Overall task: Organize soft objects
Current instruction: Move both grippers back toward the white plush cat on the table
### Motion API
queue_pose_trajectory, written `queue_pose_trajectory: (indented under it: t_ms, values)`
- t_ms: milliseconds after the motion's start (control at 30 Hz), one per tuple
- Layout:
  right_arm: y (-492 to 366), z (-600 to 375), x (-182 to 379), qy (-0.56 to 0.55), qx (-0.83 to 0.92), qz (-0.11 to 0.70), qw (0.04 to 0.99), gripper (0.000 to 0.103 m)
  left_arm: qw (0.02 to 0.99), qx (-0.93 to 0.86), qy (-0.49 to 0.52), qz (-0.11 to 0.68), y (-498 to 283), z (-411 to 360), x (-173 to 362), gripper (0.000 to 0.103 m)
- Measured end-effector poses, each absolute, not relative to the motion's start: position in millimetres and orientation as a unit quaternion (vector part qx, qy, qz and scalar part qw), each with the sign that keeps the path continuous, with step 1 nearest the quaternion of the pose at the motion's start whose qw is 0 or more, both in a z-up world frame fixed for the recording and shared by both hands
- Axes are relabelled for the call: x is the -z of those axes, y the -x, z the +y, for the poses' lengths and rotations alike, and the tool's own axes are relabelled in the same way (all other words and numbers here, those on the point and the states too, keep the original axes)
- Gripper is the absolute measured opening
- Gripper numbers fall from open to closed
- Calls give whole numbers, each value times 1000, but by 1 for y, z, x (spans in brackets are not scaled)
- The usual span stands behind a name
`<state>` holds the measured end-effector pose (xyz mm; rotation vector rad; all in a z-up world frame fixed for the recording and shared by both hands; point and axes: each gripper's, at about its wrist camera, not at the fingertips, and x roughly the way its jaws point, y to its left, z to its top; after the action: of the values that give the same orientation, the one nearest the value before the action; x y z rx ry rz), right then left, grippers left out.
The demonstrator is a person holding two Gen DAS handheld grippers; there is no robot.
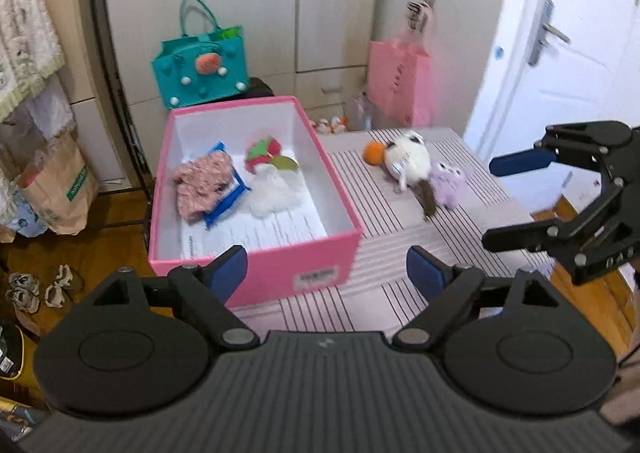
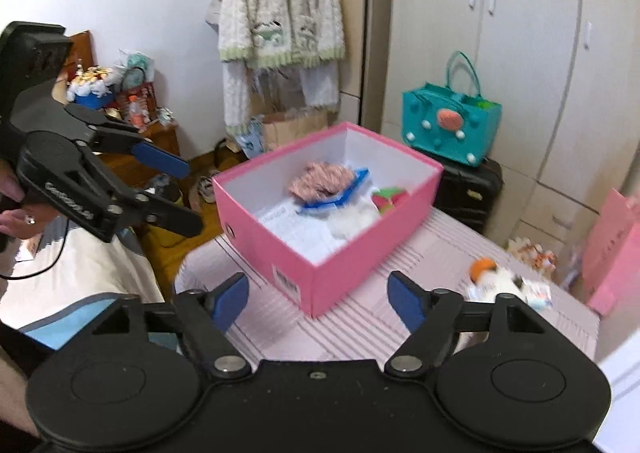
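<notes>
A pink cardboard box [image 1: 256, 253] with a white inside stands open on the tabletop [image 1: 400, 229], which wears a pale pink cloth with thin dark stripes. Printed white paper [image 1: 280, 229] lines the bottom of the box. On it, toward the far end, lie four soft things: a fuzzy pink knitted piece [image 1: 202, 183] resting partly over a blue-edged flat pouch [image 1: 228, 201], a red and green strawberry plush [image 1: 264, 157] near the far wall, and a white fluffy piece [image 1: 272, 189] just in front of the strawberry.

Outside the box, on the cloth to its right in the left wrist view, lies a white plush animal [image 1: 408, 163] with dark patches and a brown tail, an orange ball [image 1: 374, 153] touching its head end. A small lilac plush [image 1: 450, 181] lies right against it on the far side from the box.

The left gripper [image 1: 326, 267] hangs over the near end of the box with its blue-padded fingers spread wide and nothing between them. The right gripper [image 2: 318, 295] hovers near the box's corner, fingers likewise wide and empty.

Behind the box a teal felt tote bag [image 1: 200, 69] stands on a dark suitcase [image 2: 468, 189]. A pink paper bag [image 1: 400, 81] stands beyond the tabletop by the white door [image 1: 568, 53].
</notes>
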<state>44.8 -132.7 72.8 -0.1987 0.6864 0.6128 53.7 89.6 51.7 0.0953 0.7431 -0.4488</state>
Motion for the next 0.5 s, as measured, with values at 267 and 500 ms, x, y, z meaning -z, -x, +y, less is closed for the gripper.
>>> queue_pose_trajectory:
  t_ms: [267, 500]
  values:
    - [-18, -160, -50, 103, -270, 343, 894, 85, 894, 236, -61, 376, -52, 64, -33, 92]
    - [-12, -191, -12, 75, -258, 345, 900, 92, 877, 295, -97, 366, -51, 28, -16, 92]
